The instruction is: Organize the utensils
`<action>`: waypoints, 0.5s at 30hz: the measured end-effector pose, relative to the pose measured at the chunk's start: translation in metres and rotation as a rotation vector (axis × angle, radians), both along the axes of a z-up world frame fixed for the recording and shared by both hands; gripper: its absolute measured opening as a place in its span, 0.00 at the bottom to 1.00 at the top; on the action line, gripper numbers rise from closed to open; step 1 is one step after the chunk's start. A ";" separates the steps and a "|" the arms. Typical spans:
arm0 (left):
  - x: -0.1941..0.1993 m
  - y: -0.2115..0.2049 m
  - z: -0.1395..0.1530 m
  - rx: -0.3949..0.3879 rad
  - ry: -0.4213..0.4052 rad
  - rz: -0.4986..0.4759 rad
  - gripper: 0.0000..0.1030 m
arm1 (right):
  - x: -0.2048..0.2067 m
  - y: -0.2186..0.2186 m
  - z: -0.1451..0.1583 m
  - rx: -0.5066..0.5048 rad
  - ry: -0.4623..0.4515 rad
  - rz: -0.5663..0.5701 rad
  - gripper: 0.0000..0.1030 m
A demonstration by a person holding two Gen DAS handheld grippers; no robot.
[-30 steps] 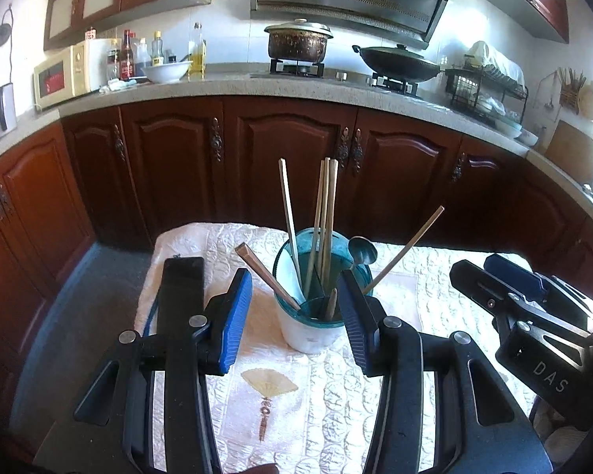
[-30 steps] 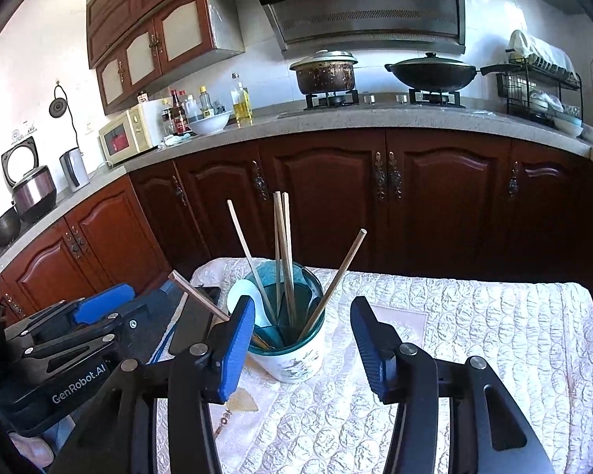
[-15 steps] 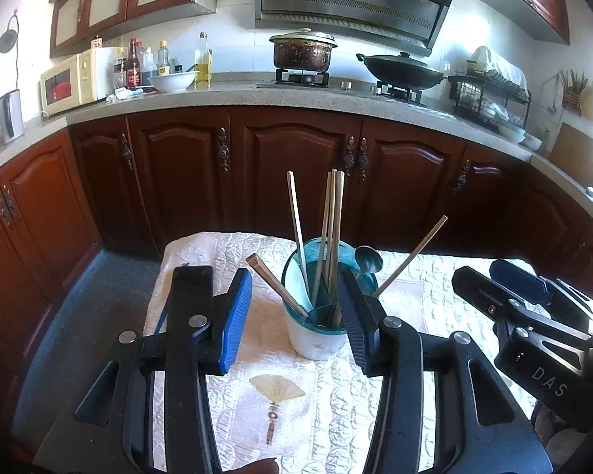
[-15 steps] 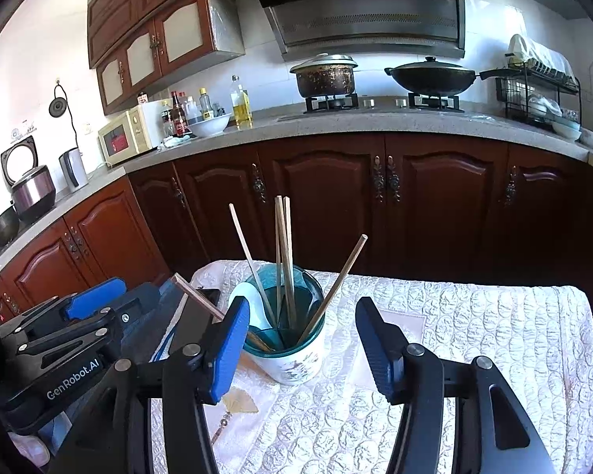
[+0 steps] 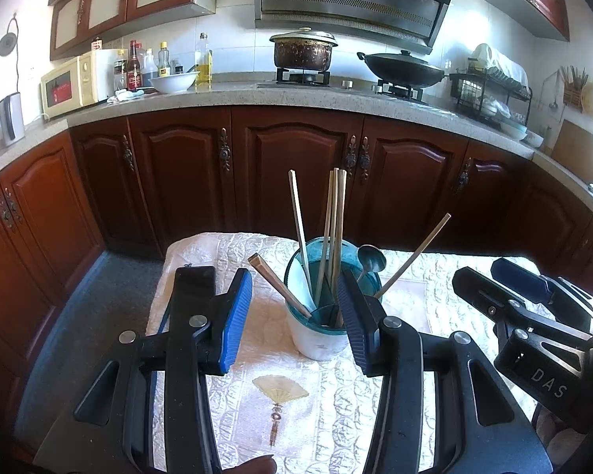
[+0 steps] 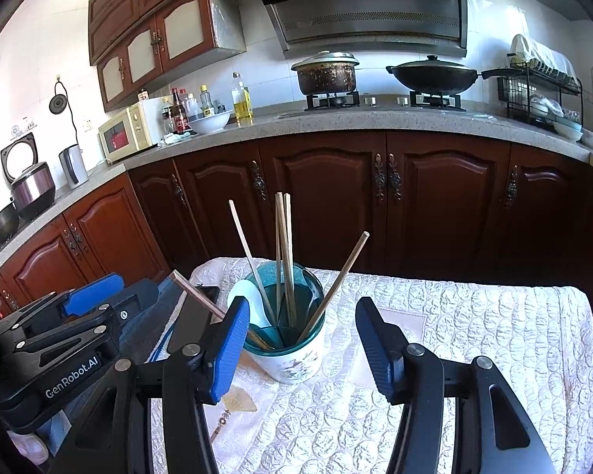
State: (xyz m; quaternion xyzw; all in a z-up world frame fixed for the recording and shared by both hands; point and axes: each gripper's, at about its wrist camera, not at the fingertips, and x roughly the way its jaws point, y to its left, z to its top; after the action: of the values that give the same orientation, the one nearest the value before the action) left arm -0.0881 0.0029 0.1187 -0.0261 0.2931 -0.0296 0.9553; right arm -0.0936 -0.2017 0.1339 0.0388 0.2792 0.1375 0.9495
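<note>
**Desk:** Since a second ago, what has changed?

**Me:** Little. My right claw (image 6: pixel 302 333) has spread its blue pads a touch wider, and the left wrist view now sits a shade lower, so more of the range hood shows. Nothing on the bench has shifted.

**Desk:** Where are the utensils?

**Me:** All in the white cup (image 5: pixel 319 318) with the teal insert, standing upright on the quilted cloth (image 5: pixel 375 407) that covers the bench. Wooden chopsticks (image 5: pixel 334 233) lean out of it in several directions, one (image 6: pixel 338 280) slanting far to the right, another (image 5: pixel 276 284) tipping low to the left. A metal spoon (image 5: pixel 369 258) rests against the rim and a white ceramic spoon (image 6: pixel 243 302) stands inside.

**Desk:** And your claws?

**Me:** Both released, grasping nothing. My left claw (image 5: pixel 298 318) frames the cup between its open pads, short of it; whether the right pad brushes the rim I cannot tell. In the right wrist view the cup sits just beside the left pad of my right claw, inside the gap and apart from the other pad. Each claw shows at the edge of the other's view.

**Desk:** Backdrop?

**Me:** Dark wood cabinets (image 6: pixel 328 201), a pot (image 5: pixel 302 49) and a wok (image 5: pixel 403 69) on the stove.
</note>
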 end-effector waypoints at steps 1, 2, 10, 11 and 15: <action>0.000 0.000 0.000 0.000 0.000 0.000 0.43 | 0.000 0.000 0.000 0.001 0.001 0.001 0.52; 0.000 0.000 0.000 0.001 0.000 0.001 0.43 | 0.000 0.000 0.000 0.001 0.002 0.001 0.52; 0.001 0.001 -0.001 0.001 0.000 0.001 0.43 | 0.002 -0.001 -0.001 0.002 0.008 0.002 0.52; 0.001 0.001 -0.001 0.002 0.000 0.001 0.43 | 0.002 -0.001 -0.001 0.002 0.009 0.003 0.52; 0.001 0.001 -0.002 0.007 -0.005 -0.002 0.43 | 0.003 0.000 -0.003 0.000 0.012 0.005 0.52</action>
State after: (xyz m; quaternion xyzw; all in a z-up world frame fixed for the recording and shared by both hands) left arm -0.0866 0.0038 0.1172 -0.0224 0.2910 -0.0295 0.9560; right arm -0.0904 -0.2018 0.1307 0.0390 0.2849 0.1395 0.9475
